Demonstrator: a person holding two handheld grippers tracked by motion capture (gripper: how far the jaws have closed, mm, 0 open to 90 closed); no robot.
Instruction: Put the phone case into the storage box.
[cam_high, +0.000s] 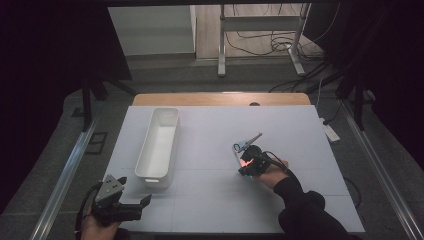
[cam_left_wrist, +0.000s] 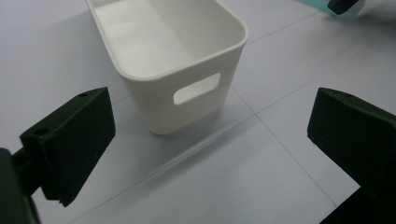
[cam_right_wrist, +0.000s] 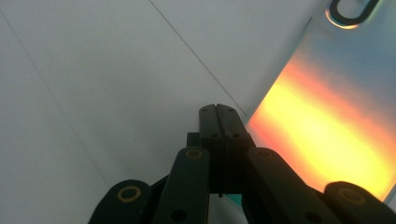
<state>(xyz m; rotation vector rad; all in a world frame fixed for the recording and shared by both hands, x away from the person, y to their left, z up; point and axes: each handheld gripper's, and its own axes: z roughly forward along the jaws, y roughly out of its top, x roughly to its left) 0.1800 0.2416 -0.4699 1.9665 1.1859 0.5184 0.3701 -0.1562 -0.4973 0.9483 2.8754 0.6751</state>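
Pinching a clear flat packet (cam_right_wrist: 327, 116) in my fully closed right gripper (cam_right_wrist: 218, 112), left gripper (cam_left_wrist: 210, 154) gaping empty before the white bin (cam_left_wrist: 177, 70).

White rectangular bin (cam_high: 161, 145) with a cut-out handle slot in its end wall, empty, lies lengthwise on the left part of the worktop (cam_high: 210, 200). Worktop has a pale sheet with thin grid lines. Beyond it: metal stand legs (cam_high: 221, 55), tangled cables (cam_high: 260, 42) on the floor, white power strip (cam_high: 330, 131) at right.
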